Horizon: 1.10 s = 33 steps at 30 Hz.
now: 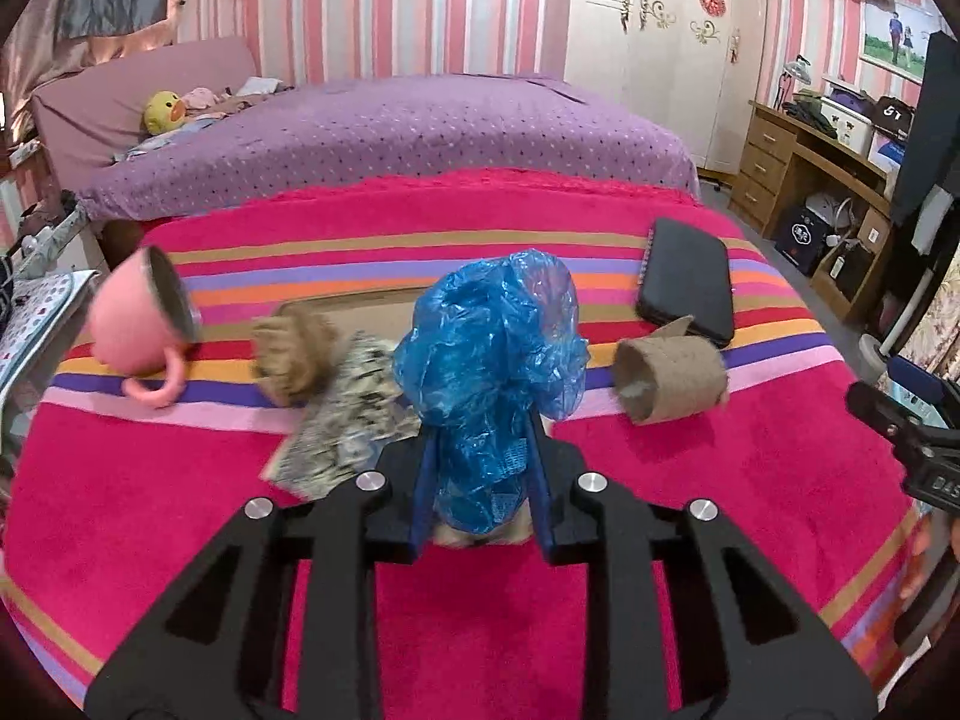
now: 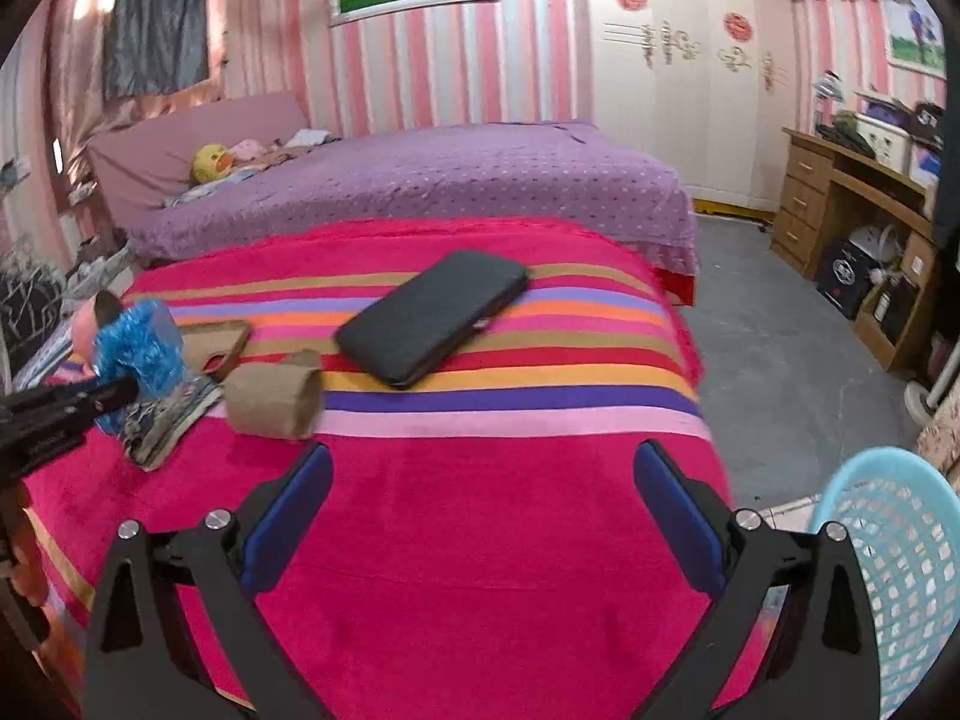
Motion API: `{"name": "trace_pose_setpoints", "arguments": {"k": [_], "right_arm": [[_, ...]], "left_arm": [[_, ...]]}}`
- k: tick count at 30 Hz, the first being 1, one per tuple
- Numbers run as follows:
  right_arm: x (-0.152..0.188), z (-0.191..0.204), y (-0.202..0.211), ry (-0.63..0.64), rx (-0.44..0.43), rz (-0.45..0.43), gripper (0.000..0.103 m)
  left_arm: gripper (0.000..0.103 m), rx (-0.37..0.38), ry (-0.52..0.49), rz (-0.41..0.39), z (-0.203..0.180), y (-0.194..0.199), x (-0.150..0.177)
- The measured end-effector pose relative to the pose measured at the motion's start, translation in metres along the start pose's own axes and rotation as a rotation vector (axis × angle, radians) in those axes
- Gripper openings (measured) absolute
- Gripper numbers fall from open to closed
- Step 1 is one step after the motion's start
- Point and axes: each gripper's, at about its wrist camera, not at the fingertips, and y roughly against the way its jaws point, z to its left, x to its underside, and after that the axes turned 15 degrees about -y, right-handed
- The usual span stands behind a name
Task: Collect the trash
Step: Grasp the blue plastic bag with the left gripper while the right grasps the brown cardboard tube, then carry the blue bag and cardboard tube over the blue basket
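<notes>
Striped blanket [image 1: 690, 480] is carrying scattered litter; left gripper [image 1: 480, 450] is clenching a blue plastic bag [image 1: 492, 336] (crumpled), right gripper [image 2: 480, 480] is hovering spread wide

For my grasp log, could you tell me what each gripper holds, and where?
The left gripper pinches the crumpled blue plastic bag by its lower end. The right gripper is open and holds nothing.

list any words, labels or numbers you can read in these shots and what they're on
"GT": white letters on a black bag on the wooden desk, partly blurred, so not certain.
Print on the black box under the desk: too small to read.
Markings on the right gripper body: cut off, unreadable.
Nothing else legible.
</notes>
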Motion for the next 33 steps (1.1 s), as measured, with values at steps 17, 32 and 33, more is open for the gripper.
{"name": "trace_pose_setpoints", "arguments": {"k": [17, 32, 33], "right_arm": [[0.019, 0.095, -0.047, 0.073, -0.050, 0.100, 0.097], [0.021, 0.104, -0.061, 0.083, -0.064, 0.137, 0.052], [0.021, 0.102, -0.057, 0.078, -0.069, 0.131, 0.052]], "left_arm": [[0.025, -0.180, 0.099, 0.090, 0.110, 0.007, 0.059], [0.025, -0.188, 0.094, 0.078, 0.104, 0.008, 0.055], [0.025, -0.191, 0.086, 0.069, 0.101, 0.010, 0.053]]}}
